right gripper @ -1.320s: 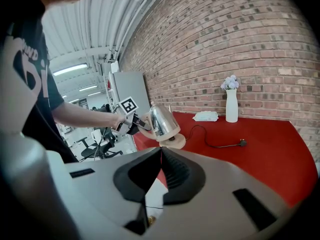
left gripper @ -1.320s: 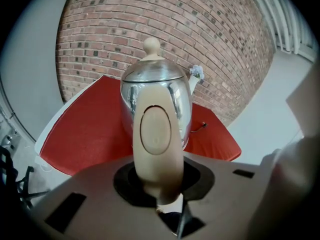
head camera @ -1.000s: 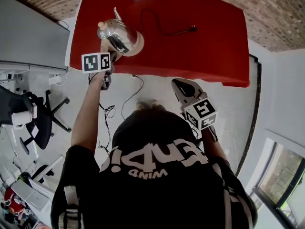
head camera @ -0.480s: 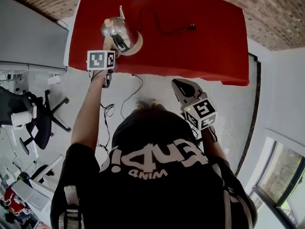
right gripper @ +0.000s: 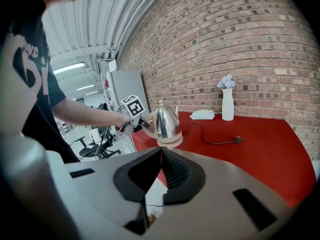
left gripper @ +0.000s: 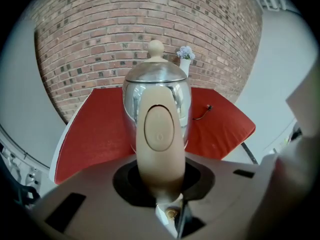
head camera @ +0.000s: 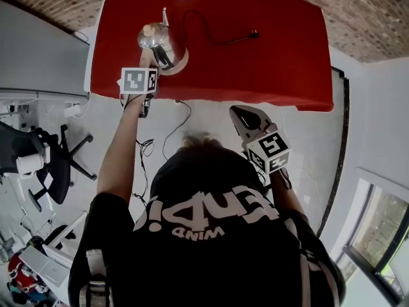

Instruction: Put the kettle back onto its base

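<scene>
Now the left claw (left gripper: 160,181) pinches the kettle (left gripper: 157,84) by its handle (left gripper: 160,134); right claw (right gripper: 160,156) pressed together, well apart.

White vase (right gripper: 228,105), cloth (right gripper: 202,115), red table (right gripper: 260,149)

Black short-sleeved T-shirt (head camera: 211,248) with large white lettering (head camera: 211,213), grey straps (head camera: 96,274) at its shoulders. Beyond its sleeves, grey-beige left gripper (head camera: 151,64) and right gripper (head camera: 235,112), each bearing a black-and-white marker cube (head camera: 138,80).

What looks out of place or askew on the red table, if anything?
Nothing is spilled or damaged. The kettle stands upright on its base. Only the power cord's plug lies loose on the red table, connected to nothing.
</scene>
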Demonstrator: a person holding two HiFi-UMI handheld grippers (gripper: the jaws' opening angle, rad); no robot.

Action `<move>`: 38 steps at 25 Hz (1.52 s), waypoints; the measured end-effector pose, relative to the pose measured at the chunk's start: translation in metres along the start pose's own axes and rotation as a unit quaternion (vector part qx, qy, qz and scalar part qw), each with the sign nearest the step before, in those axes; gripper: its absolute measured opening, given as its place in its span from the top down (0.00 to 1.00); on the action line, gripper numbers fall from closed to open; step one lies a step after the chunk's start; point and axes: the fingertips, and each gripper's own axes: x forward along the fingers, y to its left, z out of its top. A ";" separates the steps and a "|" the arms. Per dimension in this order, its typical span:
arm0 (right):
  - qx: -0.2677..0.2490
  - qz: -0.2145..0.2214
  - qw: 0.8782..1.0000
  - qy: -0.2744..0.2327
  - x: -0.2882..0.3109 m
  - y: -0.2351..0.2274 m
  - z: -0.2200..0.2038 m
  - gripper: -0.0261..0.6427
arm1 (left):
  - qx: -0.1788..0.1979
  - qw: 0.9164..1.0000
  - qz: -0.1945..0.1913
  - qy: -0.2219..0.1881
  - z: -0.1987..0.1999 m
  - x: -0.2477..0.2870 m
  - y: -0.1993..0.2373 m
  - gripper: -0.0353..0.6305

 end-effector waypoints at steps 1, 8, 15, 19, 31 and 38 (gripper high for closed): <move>0.000 0.000 1.000 0.000 0.000 0.000 -0.001 0.93 | 0.004 1.000 0.002 0.001 0.000 0.000 0.000 0.83; 0.001 -0.003 1.000 0.007 -0.001 0.003 -0.004 0.93 | 0.044 0.999 0.014 0.010 -0.006 0.004 -0.006 0.83; 0.001 -0.005 1.000 0.004 -0.006 0.007 -0.004 0.93 | 0.050 0.998 0.019 0.016 -0.013 0.006 -0.007 0.82; 0.014 -0.003 1.000 0.011 -0.008 0.010 -0.003 0.93 | 0.055 0.998 0.021 0.018 -0.015 0.008 -0.008 0.82; 0.004 -0.007 1.000 0.002 -0.015 0.017 -0.006 0.92 | 0.049 0.999 0.001 0.018 -0.031 0.010 -0.014 0.57; 0.008 -0.001 1.000 0.007 -0.019 0.027 -0.008 0.93 | 0.072 0.997 0.012 -0.009 -0.025 -0.013 -0.014 0.56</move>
